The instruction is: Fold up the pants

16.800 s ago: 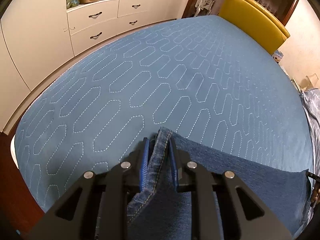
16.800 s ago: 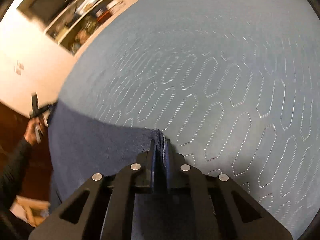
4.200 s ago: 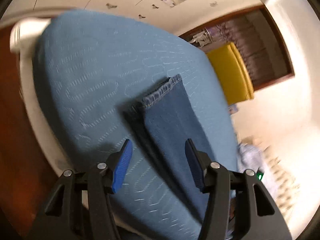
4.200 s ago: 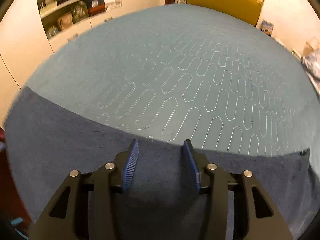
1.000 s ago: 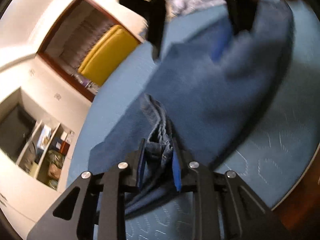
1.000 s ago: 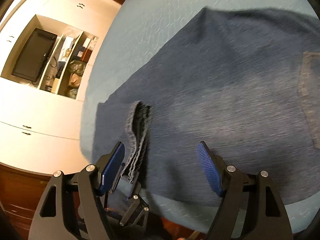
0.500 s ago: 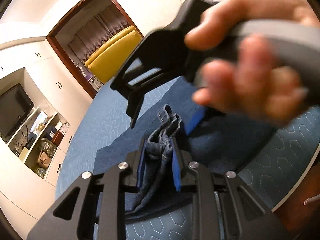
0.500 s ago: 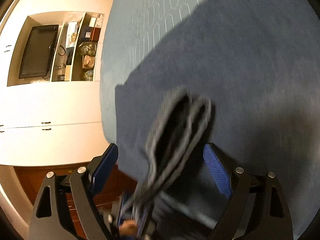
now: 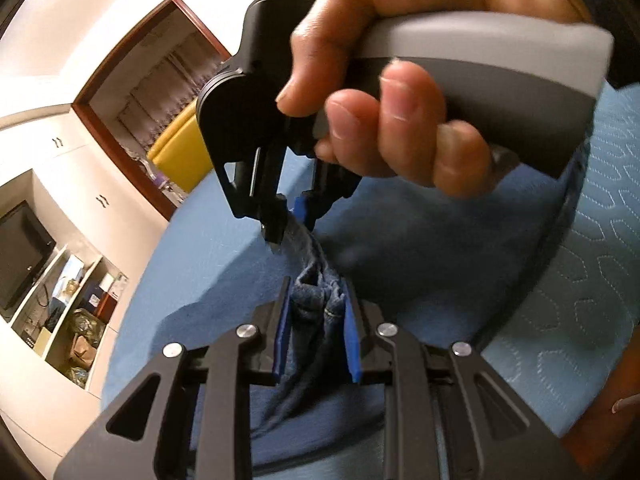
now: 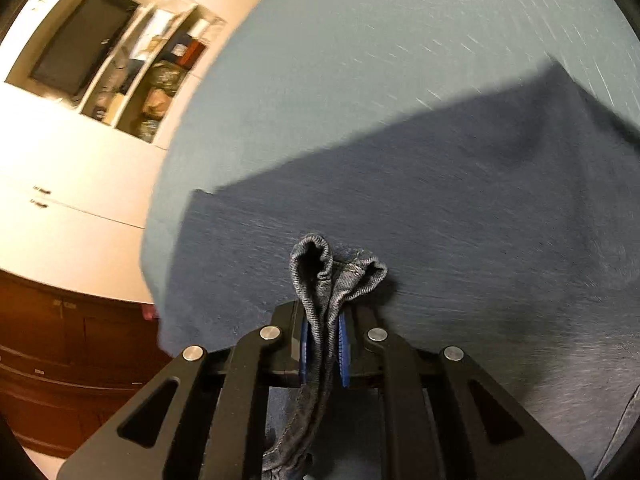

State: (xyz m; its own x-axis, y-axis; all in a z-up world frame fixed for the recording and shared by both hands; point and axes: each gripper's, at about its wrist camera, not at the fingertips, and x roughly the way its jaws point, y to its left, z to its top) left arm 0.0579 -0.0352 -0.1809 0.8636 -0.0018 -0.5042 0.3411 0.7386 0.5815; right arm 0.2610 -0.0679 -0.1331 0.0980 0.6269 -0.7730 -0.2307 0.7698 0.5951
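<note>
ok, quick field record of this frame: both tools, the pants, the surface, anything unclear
left tool: shut on a bunched denim edge
right tool: shut on bunched hem of same jeans; also seen in left view, hand on its handle
jeans: mostly spread flat, gripped edge lifted
bedspread: light blue, quilted, under the jeans
tool spacing: close together, facing each other
unclear: fold stage; motion blur

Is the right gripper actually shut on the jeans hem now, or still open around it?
Shut on it. The right gripper has its blue pads pressed against the bunched blue denim jeans hem, which pokes out beyond the fingertips.
</note>
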